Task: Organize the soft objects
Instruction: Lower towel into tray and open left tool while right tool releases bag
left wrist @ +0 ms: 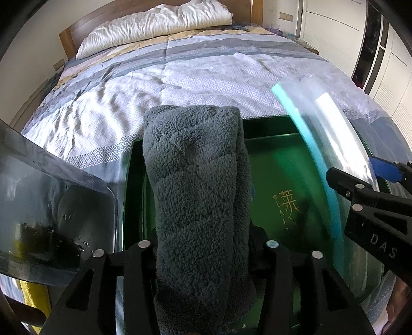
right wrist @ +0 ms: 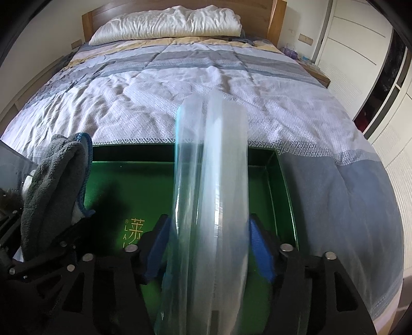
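My left gripper (left wrist: 203,247) is shut on a folded dark grey fleece towel (left wrist: 195,185) and holds it above the left side of a green box (left wrist: 278,154) that lies on the bed. The towel also shows in the right wrist view (right wrist: 54,185), with the left gripper (right wrist: 38,260) under it. My right gripper (right wrist: 206,239) is shut on a clear plastic zip bag (right wrist: 211,180) with a teal edge, held upright over the green box (right wrist: 144,190). In the left wrist view the bag (left wrist: 332,144) and the right gripper (left wrist: 365,177) are at the right.
The box sits at the near edge of a bed with a grey and white patterned quilt (right wrist: 206,77) and a white pillow (right wrist: 167,23) by the wooden headboard. A clear plastic sheet (left wrist: 51,206) lies left of the box. White wardrobes (right wrist: 360,51) stand at the right.
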{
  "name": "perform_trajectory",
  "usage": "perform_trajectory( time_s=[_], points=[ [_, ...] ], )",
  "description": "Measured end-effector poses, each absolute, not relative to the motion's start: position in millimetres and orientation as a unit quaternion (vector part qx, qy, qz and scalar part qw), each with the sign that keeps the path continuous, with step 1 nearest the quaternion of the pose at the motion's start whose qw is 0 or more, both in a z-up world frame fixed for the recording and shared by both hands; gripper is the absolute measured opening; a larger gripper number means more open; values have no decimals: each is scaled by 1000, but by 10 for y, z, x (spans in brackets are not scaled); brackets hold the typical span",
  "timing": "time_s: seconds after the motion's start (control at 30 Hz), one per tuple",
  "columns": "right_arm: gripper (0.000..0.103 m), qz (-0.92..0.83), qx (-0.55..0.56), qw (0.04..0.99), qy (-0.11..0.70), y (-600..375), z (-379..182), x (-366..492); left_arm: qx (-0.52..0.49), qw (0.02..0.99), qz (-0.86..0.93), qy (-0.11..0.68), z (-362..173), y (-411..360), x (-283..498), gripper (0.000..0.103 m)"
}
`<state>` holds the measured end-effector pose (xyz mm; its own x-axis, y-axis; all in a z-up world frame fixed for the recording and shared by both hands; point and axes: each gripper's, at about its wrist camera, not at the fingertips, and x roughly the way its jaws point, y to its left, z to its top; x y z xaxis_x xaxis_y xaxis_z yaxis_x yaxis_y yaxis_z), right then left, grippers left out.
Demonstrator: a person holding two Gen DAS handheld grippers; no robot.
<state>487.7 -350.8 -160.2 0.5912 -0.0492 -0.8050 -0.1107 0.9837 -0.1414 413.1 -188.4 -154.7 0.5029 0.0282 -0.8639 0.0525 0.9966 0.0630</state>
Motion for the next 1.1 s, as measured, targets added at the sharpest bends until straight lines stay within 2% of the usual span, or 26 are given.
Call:
perform_trajectory(
  time_s=[0.13, 0.23, 0.4, 0.9, 1.03, 1.1],
  points=[
    [69, 16, -98, 890, 444, -3479, -1572, 4840, 38, 868, -9, 495, -1527, -1882, 4132, 49],
    [76, 17, -108, 891, 440, -3435, -1559, 4820, 36, 868, -10, 494, -1521, -1871, 4131, 49],
    [82, 15, -120, 895, 428, -3374, -1518, 4779, 35, 868, -9, 495, -1522, -1874, 4130, 49],
    [85, 11, -125, 899, 420, -3365, -1469, 4752, 32, 872, -6, 489, -1511, -1869, 4126, 51],
    [85, 10, -119, 900, 419, -3383, -1454, 4762, 37, 878, -4, 477, -1473, -1871, 4110, 61],
    [87, 9, -116, 902, 416, -3390, -1446, 4761, 37, 881, -5, 472, -1452, -1885, 4099, 61]
  ],
)
